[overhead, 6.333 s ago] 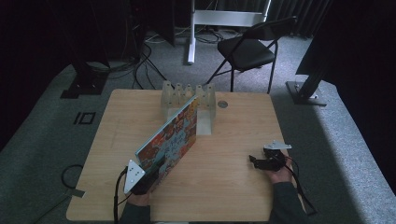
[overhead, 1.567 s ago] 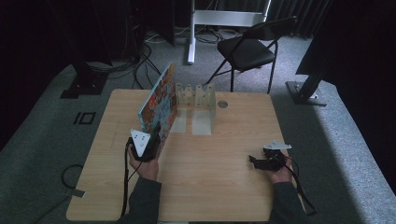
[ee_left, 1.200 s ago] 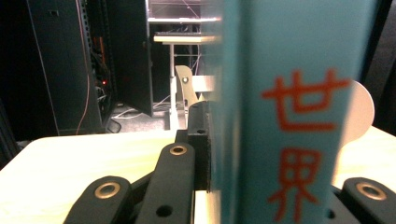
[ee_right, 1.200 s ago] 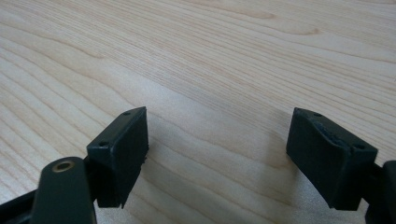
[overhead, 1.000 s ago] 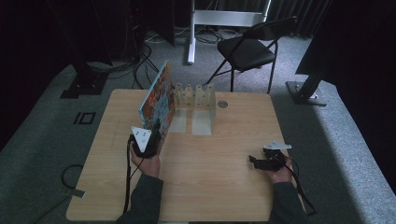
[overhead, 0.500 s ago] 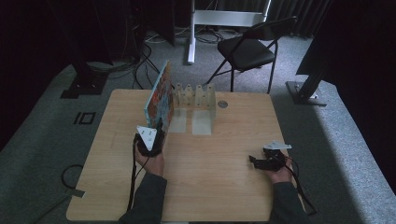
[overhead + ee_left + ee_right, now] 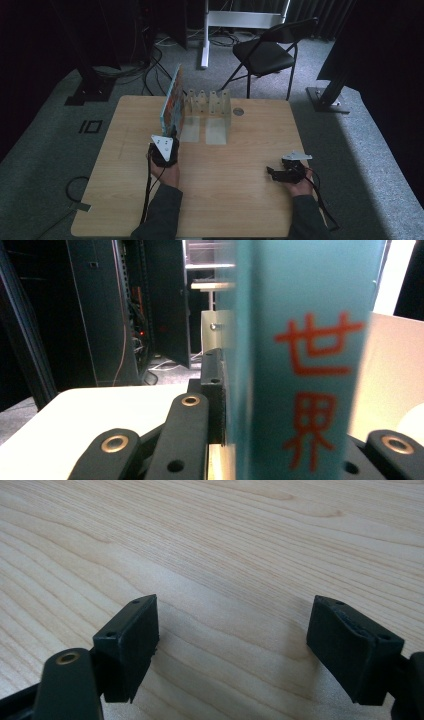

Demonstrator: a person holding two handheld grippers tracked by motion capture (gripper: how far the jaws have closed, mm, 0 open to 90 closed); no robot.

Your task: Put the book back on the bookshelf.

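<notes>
We have the book (image 7: 172, 104) upright, clamped in our left gripper (image 7: 166, 141) at the clear rack's (image 7: 210, 102) left end, not slotted in yet, while our right gripper (image 7: 275, 172) rests open-jawed on the desk (image 7: 240, 195).

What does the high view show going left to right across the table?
Left hand-held gripper clamped on the upright picture book → clear slotted book rack → small round disc set in the tabletop → right hand-held gripper, jaws open, resting on the wooden table.

Black folding chair (image 7: 270, 52) on grey carpet (image 7: 45, 150).
</notes>
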